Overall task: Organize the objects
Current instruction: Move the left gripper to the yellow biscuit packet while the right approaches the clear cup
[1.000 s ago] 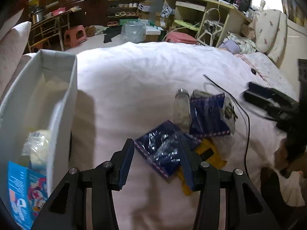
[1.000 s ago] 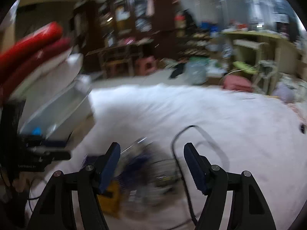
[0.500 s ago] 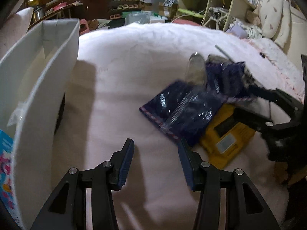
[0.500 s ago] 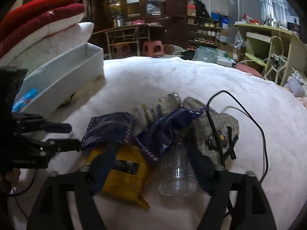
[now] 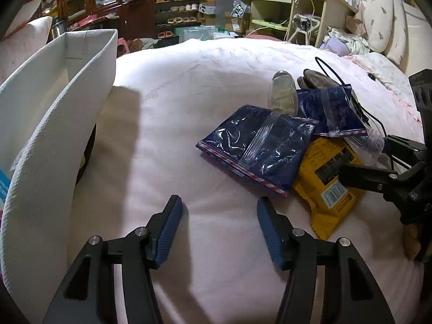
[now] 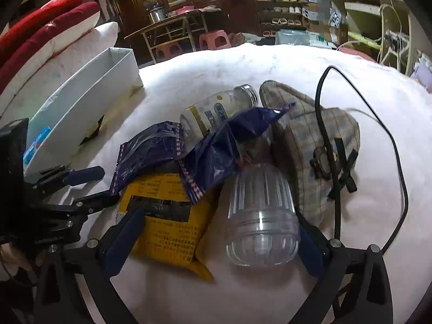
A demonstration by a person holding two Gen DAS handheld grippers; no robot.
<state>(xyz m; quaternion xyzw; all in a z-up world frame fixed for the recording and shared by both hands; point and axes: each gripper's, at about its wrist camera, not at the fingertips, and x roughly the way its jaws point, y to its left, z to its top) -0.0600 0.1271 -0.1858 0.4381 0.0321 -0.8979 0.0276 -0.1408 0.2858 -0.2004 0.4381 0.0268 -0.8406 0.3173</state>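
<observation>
Right wrist: right gripper (image 6: 216,235) jaws opening, straddling clear cup (image 6: 260,216).

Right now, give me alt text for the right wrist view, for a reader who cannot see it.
The right gripper, jaws opening wide, straddles a clear ribbed plastic cup lying on its side and a yellow snack packet on a white bedspread. Behind them lie blue foil bags, a glass bottle and a plaid cap; a white box stands left.

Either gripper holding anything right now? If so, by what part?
Nothing held. Left gripper is opening over bare bedding; right gripper is opening around the yellow packet and clear cup, untouched.
</observation>
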